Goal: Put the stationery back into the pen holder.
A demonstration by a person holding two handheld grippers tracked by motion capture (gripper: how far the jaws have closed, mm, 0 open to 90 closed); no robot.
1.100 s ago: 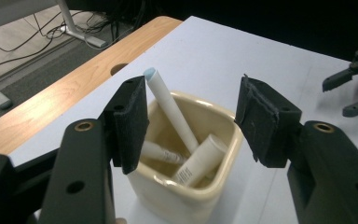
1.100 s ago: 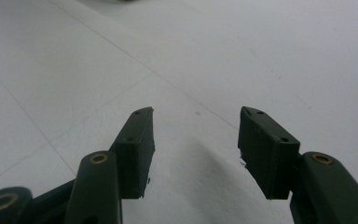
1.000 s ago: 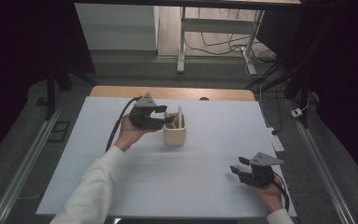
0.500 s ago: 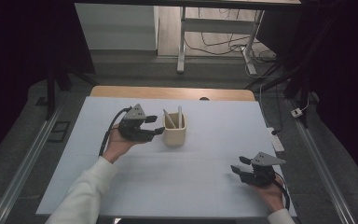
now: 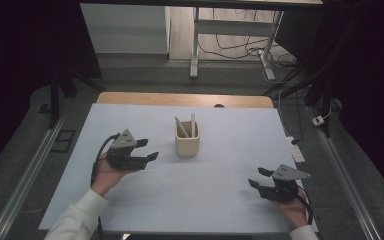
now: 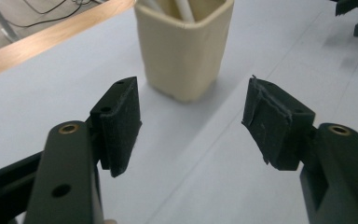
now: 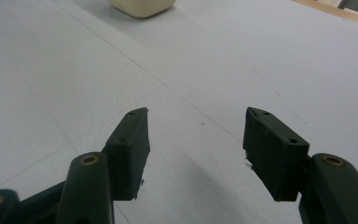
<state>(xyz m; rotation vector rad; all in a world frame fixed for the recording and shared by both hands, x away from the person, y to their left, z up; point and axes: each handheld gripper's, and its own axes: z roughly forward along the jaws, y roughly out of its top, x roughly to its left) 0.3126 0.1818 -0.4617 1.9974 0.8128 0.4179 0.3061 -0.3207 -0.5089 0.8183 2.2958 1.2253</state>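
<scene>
- Left hand-held gripper at left of centre in the high view, held in a hand rising from the lower left; jaws spread wide with nothing between them, just been opening further; tips aimed toward the frame's centre, near the cup but apart from it
- Seen along the left hand-held gripper's own jaws: cream cup standing upright at upper centre of that frame, beyond the gap between the black pads; no contact with either pad
- Cream cup at the middle of the high view, upright on the white table; two pale sticks leaning inside, tops above the rim
- Right hand-held gripper at lower right of the high view, low over the table, well apart from the cup; jaws parted wide and empty, just been opening further; tips pointing toward the frame's left
- Seen along the right hand-held gripper's own jaws: bare white table surface between and ahead of the pads; bottom of the cup cut by the top edge, left of centre
- Wooden edge strip along the far side of the table, upper centre of the high view
</scene>
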